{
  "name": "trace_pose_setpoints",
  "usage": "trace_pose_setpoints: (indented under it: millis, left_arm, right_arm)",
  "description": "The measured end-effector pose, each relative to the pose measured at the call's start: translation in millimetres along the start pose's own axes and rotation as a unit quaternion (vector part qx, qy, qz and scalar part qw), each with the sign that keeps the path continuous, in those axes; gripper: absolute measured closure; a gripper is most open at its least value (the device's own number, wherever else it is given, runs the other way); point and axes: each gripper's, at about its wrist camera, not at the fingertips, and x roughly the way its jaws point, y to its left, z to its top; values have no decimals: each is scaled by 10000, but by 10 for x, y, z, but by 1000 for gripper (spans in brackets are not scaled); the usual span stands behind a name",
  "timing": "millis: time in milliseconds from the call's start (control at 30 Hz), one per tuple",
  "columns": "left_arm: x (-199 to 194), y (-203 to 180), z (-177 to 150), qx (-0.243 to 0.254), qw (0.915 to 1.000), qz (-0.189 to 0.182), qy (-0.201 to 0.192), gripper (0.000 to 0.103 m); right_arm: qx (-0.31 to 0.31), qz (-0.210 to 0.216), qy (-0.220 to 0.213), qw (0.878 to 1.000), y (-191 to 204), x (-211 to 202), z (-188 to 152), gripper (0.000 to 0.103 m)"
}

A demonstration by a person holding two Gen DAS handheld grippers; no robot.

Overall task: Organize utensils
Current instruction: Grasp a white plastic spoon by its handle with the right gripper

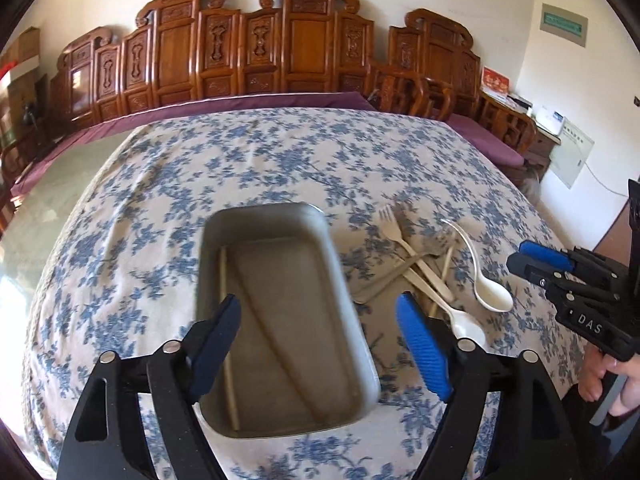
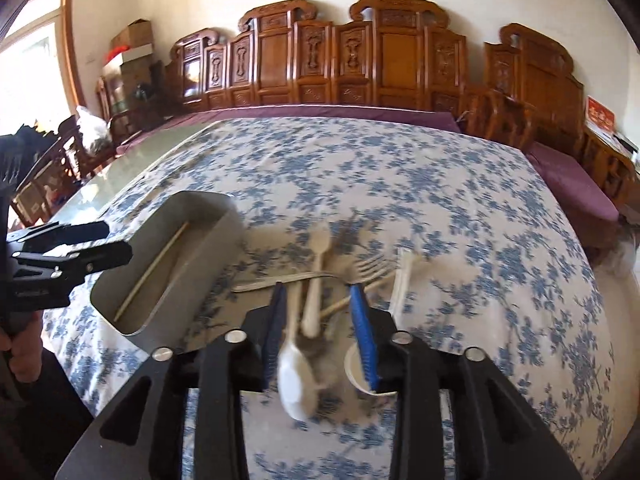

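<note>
A: From the left wrist, the left tongs (image 1: 318, 346) stand wide apart with nothing between the pads, hanging over the near end of a grey metal tray (image 1: 338, 272) on the desk's blue-flowered cloth (image 1: 260, 160). Two pale chopsticks (image 1: 225, 340) lie inside the tray.

B: And the loose cutlery?

A: Heaped just right of the tray: a pale fork (image 1: 396, 232), a metal fork (image 1: 384, 280) and two white spoons (image 1: 486, 292), partly crossed. The right tongs (image 1: 516, 256) reach in from the desk's right edge, a hand (image 1: 612, 376) on the grip.

B: The right wrist view?

A: The right tongs (image 2: 318, 320) are partly open and grip nothing. A white spoon (image 2: 296, 384), blurred, lies on the cloth below the gap; whether a pad touches it I cannot tell. A second white spoon (image 2: 402, 280) sits partly behind the right pad. The tray (image 2: 216, 240) stands toward the left edge with a chopstick (image 2: 154, 270) showing inside, and the left tongs (image 2: 116, 240) hang at its near end.
</note>
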Motion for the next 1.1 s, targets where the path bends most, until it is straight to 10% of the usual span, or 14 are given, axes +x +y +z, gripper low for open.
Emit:
trace_pose_setpoints:
  millis: [667, 1100]
  left_arm:
    - [104, -225, -100, 207, 9997, -78, 140, 25]
    - [84, -173, -111, 190, 9997, -22, 135, 25]
  right_arm:
    - [-59, 301, 1125, 9932, 179, 520, -578, 61]
    - [-227, 648, 853, 9940, 284, 354, -558, 74]
